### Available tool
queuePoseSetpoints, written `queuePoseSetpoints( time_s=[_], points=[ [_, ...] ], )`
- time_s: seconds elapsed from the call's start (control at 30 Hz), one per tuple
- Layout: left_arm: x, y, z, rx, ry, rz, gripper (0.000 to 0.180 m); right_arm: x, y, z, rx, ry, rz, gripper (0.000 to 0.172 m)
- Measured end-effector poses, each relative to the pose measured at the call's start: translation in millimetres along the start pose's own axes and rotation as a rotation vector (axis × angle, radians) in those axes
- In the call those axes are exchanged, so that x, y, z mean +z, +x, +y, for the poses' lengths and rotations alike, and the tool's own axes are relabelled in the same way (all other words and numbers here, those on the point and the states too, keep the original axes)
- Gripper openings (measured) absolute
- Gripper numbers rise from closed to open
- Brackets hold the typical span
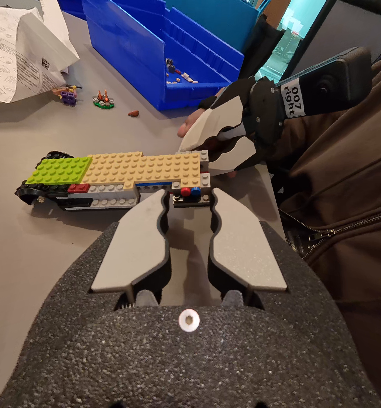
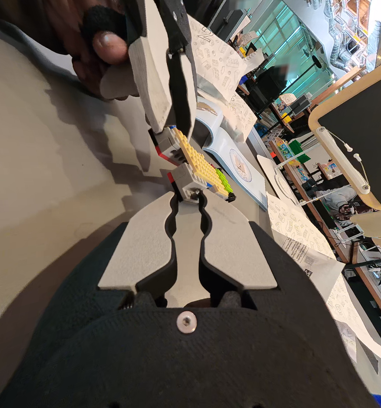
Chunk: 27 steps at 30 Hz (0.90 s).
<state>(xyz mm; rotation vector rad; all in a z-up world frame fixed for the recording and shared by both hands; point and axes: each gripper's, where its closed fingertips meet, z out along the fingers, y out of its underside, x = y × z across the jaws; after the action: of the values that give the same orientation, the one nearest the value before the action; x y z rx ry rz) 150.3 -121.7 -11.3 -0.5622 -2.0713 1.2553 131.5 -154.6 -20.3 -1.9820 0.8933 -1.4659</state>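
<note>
left tool [image 1: 190, 195] clamps brick model [image 1: 141, 167]; right tool [image 2: 188, 196] clamps its grey end; white label on right tool.

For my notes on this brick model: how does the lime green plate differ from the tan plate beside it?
The lime green plate is small with a plain four-sided outline; the tan plate covers far more of the top and has a stepped edge. Green lies at the black end, tan reaches the grey end. Both are flat and studded.
</note>
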Motion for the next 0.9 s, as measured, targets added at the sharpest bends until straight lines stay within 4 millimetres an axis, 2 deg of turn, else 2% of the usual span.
queuePoseSetpoints(
  time_s=[0.4,0.57,0.77,0.9],
  points=[
    [9.0,0.3,11.0,0.028,-0.085,-0.008,0.037,3.2,-9.3,3.5,-0.072,-0.022,-0.029,0.019],
    [5.4,1.5,26.1,0.083,-0.185,0.007,0.033,4.2,-21.1,2.1,-0.125,-0.017,-0.075,0.021],
    [-3.2,1.2,29.4,0.101,-0.196,0.038,0.033,2.5,-27.6,0.2,-0.144,0.004,-0.116,0.022],
    [-8.5,1.0,37.5,0.132,-0.239,0.044,0.033,2.6,-26.9,12.8,-0.167,-0.046,-0.138,0.023]
  ],
)
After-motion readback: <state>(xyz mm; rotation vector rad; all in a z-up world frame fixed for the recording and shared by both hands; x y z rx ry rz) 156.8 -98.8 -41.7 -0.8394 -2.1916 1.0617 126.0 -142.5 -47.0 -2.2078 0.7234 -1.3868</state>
